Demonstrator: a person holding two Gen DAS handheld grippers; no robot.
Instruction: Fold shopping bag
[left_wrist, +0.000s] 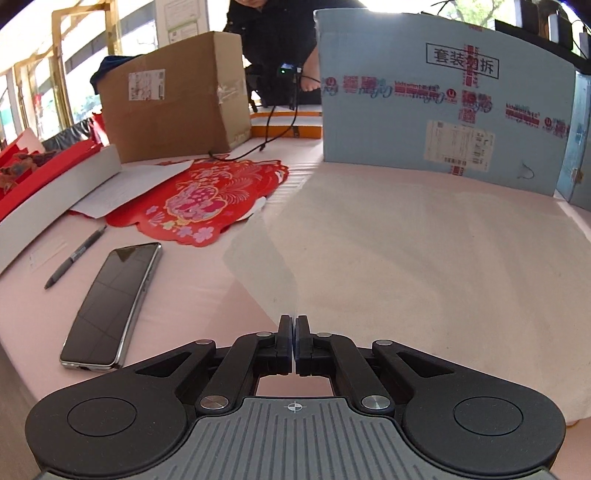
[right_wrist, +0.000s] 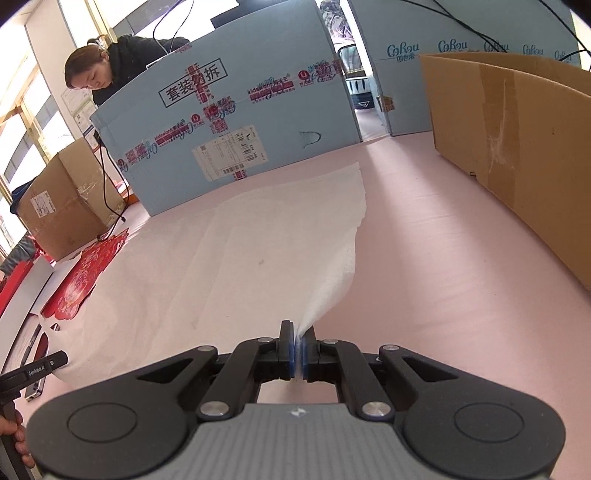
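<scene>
A thin translucent white shopping bag (left_wrist: 406, 258) lies spread flat on the pink table; it also shows in the right wrist view (right_wrist: 229, 258). My left gripper (left_wrist: 294, 321) is shut at the bag's near edge, pinching the film. My right gripper (right_wrist: 297, 328) is shut on the bag's near right corner, which rises in a gathered fold from the pads. The left gripper's body (right_wrist: 33, 369) shows at the lower left of the right wrist view, at the bag's near left end.
A black phone (left_wrist: 110, 306), a pen (left_wrist: 74, 258) and a red paper cutting (left_wrist: 207, 199) lie left of the bag. A blue carton (left_wrist: 443, 103) stands behind it, a brown box (left_wrist: 173, 96) at back left, a cardboard wall (right_wrist: 517, 155) on the right.
</scene>
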